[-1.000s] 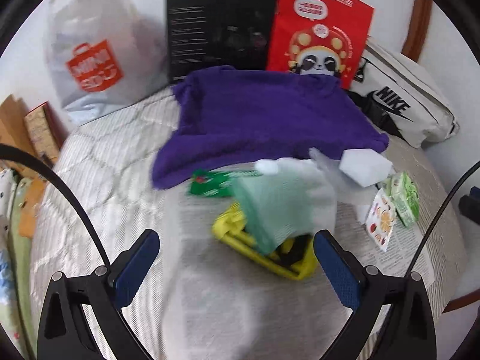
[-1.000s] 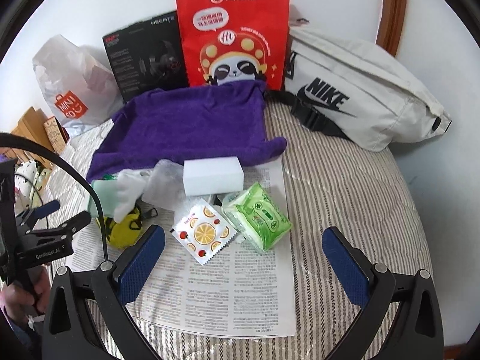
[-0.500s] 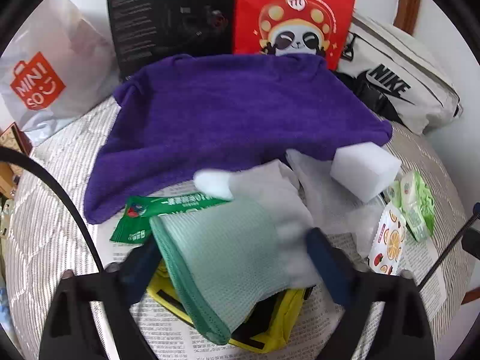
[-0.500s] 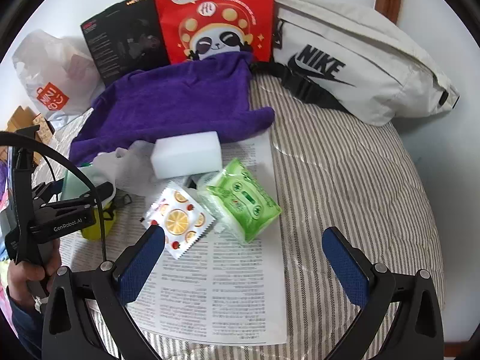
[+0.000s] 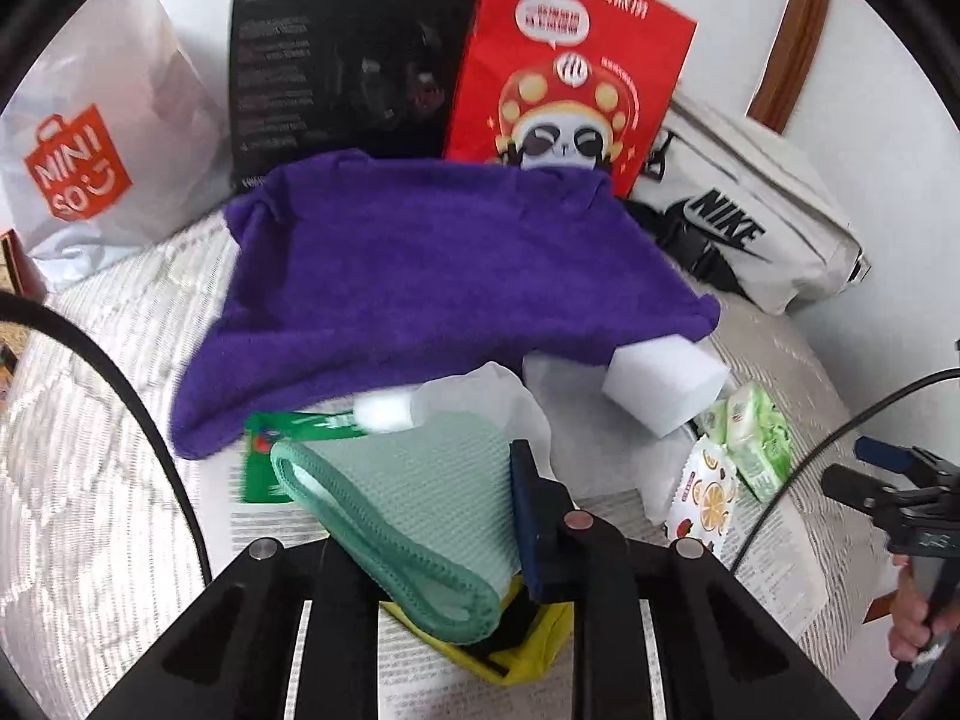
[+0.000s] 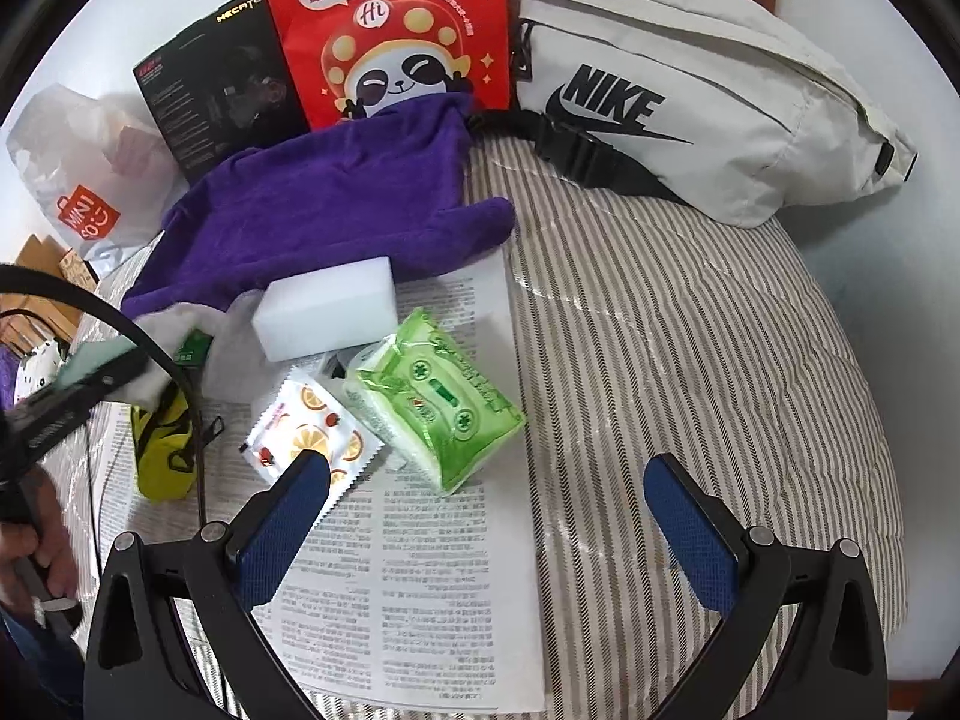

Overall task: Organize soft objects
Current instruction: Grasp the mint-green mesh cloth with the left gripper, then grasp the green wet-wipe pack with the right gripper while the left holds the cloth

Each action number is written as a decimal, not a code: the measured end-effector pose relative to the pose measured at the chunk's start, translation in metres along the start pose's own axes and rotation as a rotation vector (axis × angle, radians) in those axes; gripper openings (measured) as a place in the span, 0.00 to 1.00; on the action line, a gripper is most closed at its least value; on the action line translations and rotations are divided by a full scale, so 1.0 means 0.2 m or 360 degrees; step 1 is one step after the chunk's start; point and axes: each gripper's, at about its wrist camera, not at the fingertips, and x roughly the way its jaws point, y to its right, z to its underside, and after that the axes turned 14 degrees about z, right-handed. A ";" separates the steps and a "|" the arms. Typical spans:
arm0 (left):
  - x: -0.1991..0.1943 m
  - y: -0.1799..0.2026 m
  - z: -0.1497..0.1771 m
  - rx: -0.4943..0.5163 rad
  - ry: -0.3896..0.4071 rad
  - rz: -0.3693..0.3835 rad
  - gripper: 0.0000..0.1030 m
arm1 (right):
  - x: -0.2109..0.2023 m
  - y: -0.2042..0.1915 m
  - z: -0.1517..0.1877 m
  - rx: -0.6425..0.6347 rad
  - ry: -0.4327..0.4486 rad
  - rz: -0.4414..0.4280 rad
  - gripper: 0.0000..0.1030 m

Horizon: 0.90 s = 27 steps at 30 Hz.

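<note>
My left gripper point(image 5: 456, 516) is clamped on the mint-green glove point(image 5: 414, 498), taken at the cuff so the pale fingers hang forward over the newspaper point(image 6: 420, 588); that grip point keeps the limp knit from bunching. Under it sits a yellow pouch point(image 5: 522, 654), and a green sachet point(image 5: 288, 438) lies just to its left; I think the glove is clear of the pouch, though motion blur makes that uncertain. My right gripper point(image 6: 486, 522) hangs with its jaws wide and nothing between them, low over the near part of the newspaper, probably poised for the next soft thing. Just beyond it lie the green tissue pack point(image 6: 444, 402) and the fruit-print wipe packet point(image 6: 306, 426), touching each other; the white sponge block point(image 6: 327, 309) rests behind them against the purple towel point(image 6: 324, 216). The towel is spread flat at the far side, perhaps as a landing spot; behind it lean a red panda bag point(image 6: 390, 30), a black box point(image 6: 216, 90), a Miniso bag point(image 5: 90, 150) and a Nike waist bag point(image 6: 690, 90).
</note>
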 end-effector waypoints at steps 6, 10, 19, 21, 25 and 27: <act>-0.14 -0.04 0.02 -0.0025 0.0081 -0.0017 0.20 | 0.11 0.01 -0.01 0.0020 -0.0032 -0.0021 1.00; -0.16 -0.08 0.04 -0.0060 0.0075 -0.0031 0.20 | 0.17 -0.03 -0.03 -0.0012 -0.0023 -0.0083 1.00; -0.12 -0.10 0.08 -0.0073 0.0021 -0.0005 0.20 | 0.33 -0.15 -0.07 -0.0209 0.0037 -0.0174 0.79; -0.11 -0.10 0.08 -0.0068 0.0015 -0.0001 0.20 | 0.32 -0.15 -0.07 -0.0220 0.0071 -0.0225 0.70; -0.11 -0.09 0.08 -0.0063 0.0014 0.0003 0.20 | 0.28 -0.13 -0.07 -0.0238 0.0108 -0.0190 0.67; -0.12 -0.09 0.08 -0.0065 0.0024 0.0006 0.20 | 0.24 -0.11 -0.07 -0.0239 0.0126 -0.0181 0.67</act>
